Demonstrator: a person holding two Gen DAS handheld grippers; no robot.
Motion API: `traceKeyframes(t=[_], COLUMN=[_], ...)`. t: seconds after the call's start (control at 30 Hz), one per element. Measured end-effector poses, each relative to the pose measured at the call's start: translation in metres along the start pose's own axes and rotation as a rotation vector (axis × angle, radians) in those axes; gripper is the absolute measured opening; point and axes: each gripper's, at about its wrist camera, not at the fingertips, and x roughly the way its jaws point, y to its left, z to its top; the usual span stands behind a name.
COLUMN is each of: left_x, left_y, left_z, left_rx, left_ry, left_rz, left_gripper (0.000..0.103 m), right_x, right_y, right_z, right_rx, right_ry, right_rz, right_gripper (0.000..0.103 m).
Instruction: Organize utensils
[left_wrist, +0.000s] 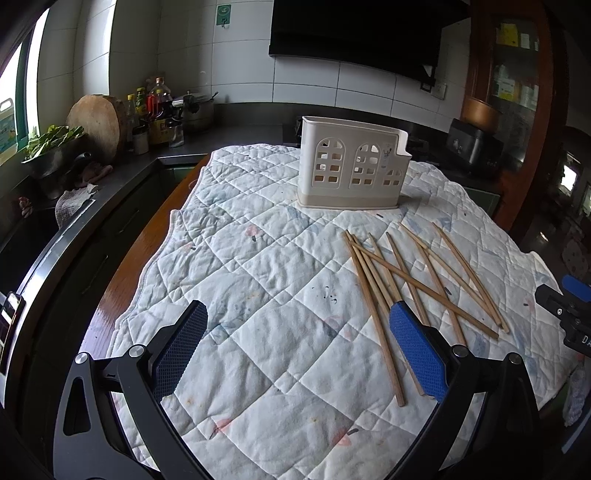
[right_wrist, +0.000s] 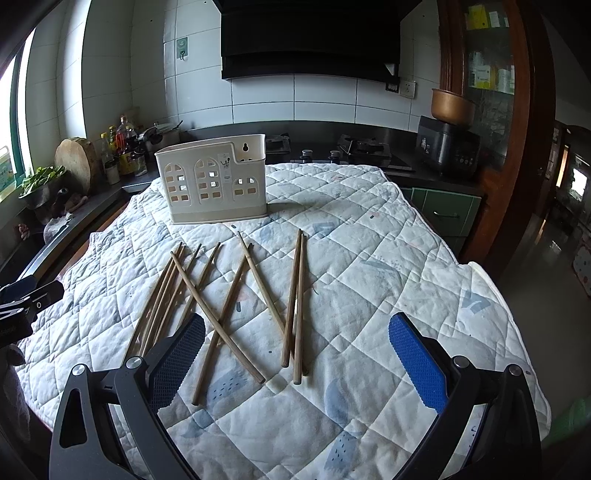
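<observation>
The right gripper (right_wrist: 295, 350) hangs open above scattered wooden chopsticks (right_wrist: 229, 306); the cream utensil holder (right_wrist: 212, 184) stands behind them.

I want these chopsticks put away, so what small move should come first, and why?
Probably lower the open right gripper over the parallel pair of chopsticks: they lie loose on the quilt, apart from the crossed ones, and the holder looks empty.
</observation>
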Motion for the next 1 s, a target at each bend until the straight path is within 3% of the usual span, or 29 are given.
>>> traceKeyframes(t=[1.0], left_x=[-0.011], left_y=[0.002], left_z=[0.008], left_rx=[-0.004], left_ry=[-0.064], left_rz=[0.056], left_gripper=[0.098], right_x=[0.002], right_y=[0.004], right_z=[0.001], right_rx=[0.006], right_ry=[-0.003], right_rz=[0.014], right_gripper=[0.097])
